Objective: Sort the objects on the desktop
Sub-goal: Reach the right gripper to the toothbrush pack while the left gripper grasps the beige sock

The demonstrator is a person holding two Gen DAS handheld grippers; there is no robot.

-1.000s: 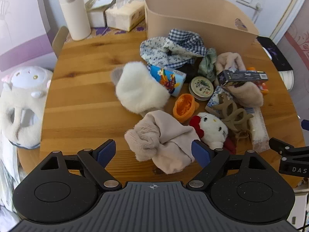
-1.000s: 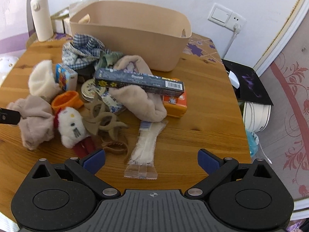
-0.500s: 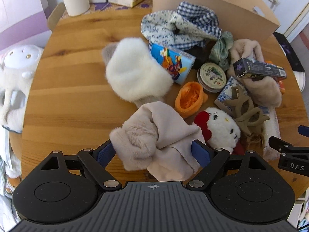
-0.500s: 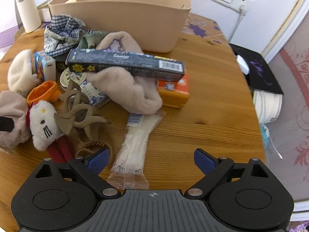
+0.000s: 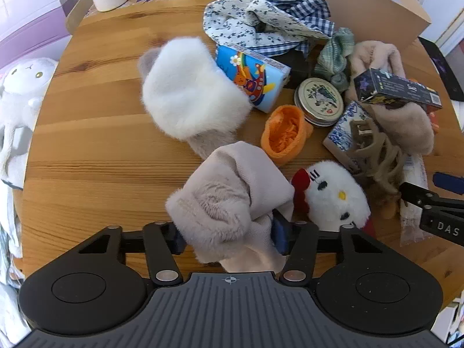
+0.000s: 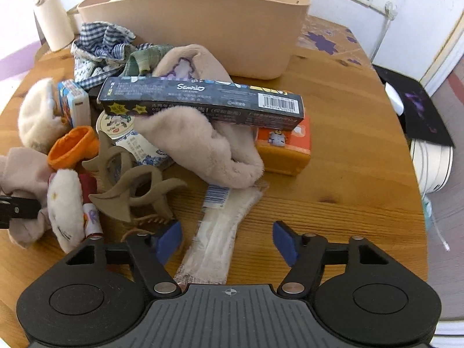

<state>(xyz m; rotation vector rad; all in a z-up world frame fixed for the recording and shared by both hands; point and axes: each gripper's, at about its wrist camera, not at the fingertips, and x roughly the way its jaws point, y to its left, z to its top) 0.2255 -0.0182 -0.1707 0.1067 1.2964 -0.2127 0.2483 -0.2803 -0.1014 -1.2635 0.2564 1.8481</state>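
Left wrist view shows the left gripper (image 5: 229, 236) pinching the fuzzy beige sock (image 5: 232, 200), just beside the white kitty toy (image 5: 333, 194). It looks soft, light and floppy, so holding the thick cuff seems best. The right gripper (image 6: 227, 237) is spread wide over the long wrapped packet (image 6: 216, 243).
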